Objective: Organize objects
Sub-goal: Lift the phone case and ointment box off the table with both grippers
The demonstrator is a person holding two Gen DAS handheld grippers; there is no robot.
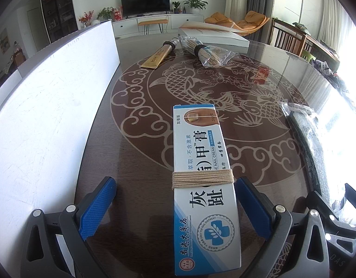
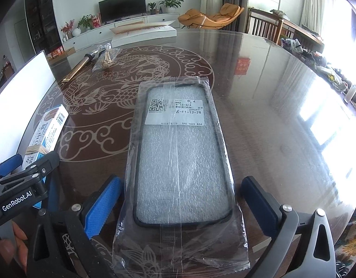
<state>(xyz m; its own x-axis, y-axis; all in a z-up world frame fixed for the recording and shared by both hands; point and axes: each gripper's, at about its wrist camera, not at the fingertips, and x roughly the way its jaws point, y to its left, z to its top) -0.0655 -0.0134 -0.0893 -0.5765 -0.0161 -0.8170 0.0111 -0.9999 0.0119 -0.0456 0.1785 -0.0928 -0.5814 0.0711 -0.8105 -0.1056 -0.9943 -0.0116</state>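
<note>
A white-and-blue nail cream box wound with beige string lies on the table between the fingers of my left gripper. The jaws are open; the right pad is close to the box, the left pad stands apart. The box also shows in the right wrist view. A black phone case in a clear plastic bag lies between the fingers of my right gripper, which is open with gaps on both sides. The case shows at the right of the left wrist view.
A dark round glass-topped table with a fish pattern. A white board stands at the left. At the far side lie a gold tube, a bagged bundle of sticks and a flat white box.
</note>
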